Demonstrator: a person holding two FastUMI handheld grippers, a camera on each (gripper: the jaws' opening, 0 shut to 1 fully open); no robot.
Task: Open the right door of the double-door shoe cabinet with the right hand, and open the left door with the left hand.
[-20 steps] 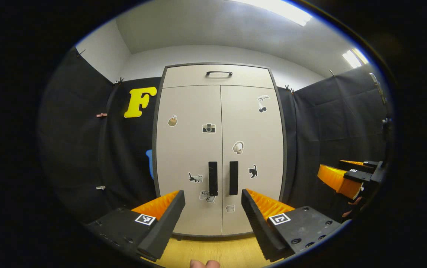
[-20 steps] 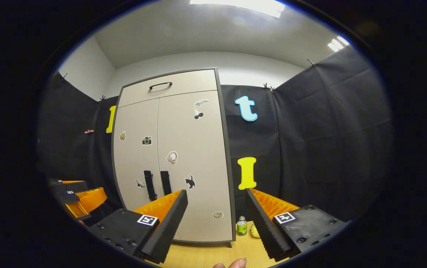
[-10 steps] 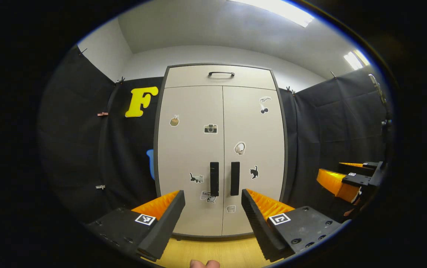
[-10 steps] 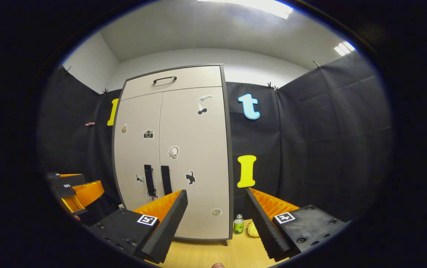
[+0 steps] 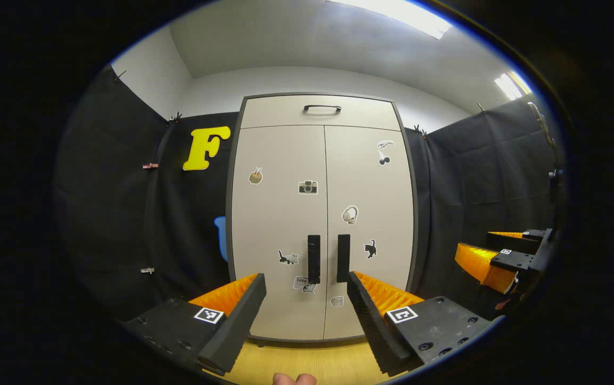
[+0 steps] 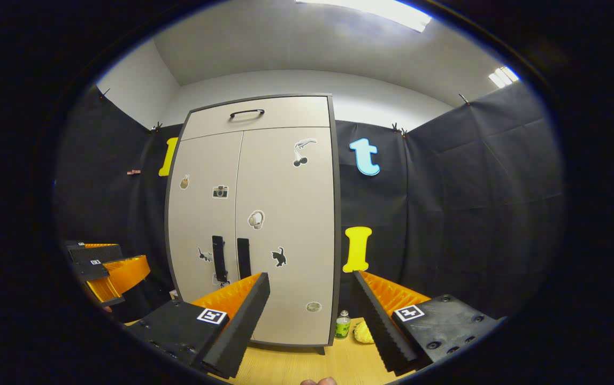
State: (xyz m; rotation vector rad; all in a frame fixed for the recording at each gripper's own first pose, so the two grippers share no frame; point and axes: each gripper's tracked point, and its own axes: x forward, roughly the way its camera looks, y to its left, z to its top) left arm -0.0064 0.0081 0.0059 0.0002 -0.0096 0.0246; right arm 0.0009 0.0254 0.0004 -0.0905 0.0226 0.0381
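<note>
The shoe cabinet stands at 12 o'clock, right door and left door both shut — nothing done yet. Their handles are untouched; left tongs and right tongs gape, spread and empty.

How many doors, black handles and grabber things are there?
Doors: 2, the left door and the right door
Black handles: 3, the left door handle, the right door handle and the top handle
Grabbers: 2, the left gripper and the right gripper
Total: 7
</note>
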